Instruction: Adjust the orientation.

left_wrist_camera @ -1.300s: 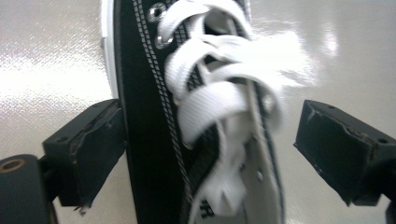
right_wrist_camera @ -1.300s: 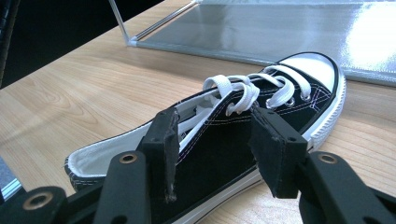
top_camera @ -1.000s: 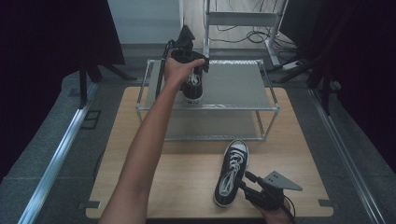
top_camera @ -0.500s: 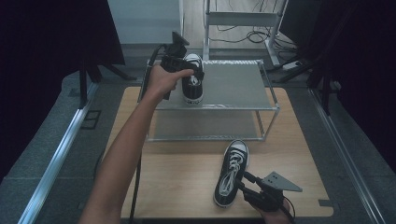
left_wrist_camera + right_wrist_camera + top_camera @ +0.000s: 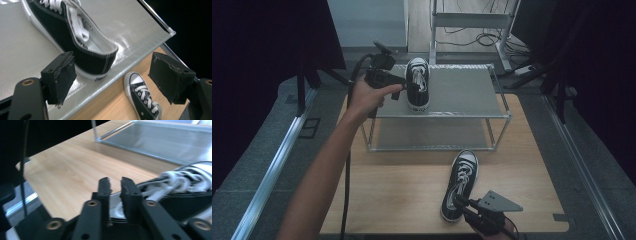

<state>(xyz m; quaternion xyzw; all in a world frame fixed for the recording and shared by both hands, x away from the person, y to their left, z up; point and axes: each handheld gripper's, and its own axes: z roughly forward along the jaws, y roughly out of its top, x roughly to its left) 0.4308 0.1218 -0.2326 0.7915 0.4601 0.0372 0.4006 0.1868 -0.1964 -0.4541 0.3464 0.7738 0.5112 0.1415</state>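
Observation:
A black low-top sneaker (image 5: 419, 75) with white laces stands on the top shelf of a metal rack (image 5: 462, 90). My left gripper (image 5: 409, 86) is at its left side. In the left gripper view the left gripper (image 5: 113, 75) is open, with that sneaker's heel (image 5: 95, 57) just beyond the pads and untouched. The matching second sneaker (image 5: 461, 180) lies on the wooden table (image 5: 402, 190) in front of the rack. My right gripper (image 5: 462, 202) is at its heel. In the right gripper view the right gripper (image 5: 116, 186) has its jaws nearly together on the second sneaker's (image 5: 185, 192) heel edge.
The rack has a lower shelf (image 5: 427, 135) under the top one and fills the far half of the table. A cable (image 5: 346, 185) hangs down from the left gripper. Dark curtains stand on both sides, and a metal frame (image 5: 472, 20) stands behind the rack.
My left hand has drawn back to the left off the sneaker on the shelf, and the left gripper has let go of it. The right gripper and the second sneaker have stayed put.

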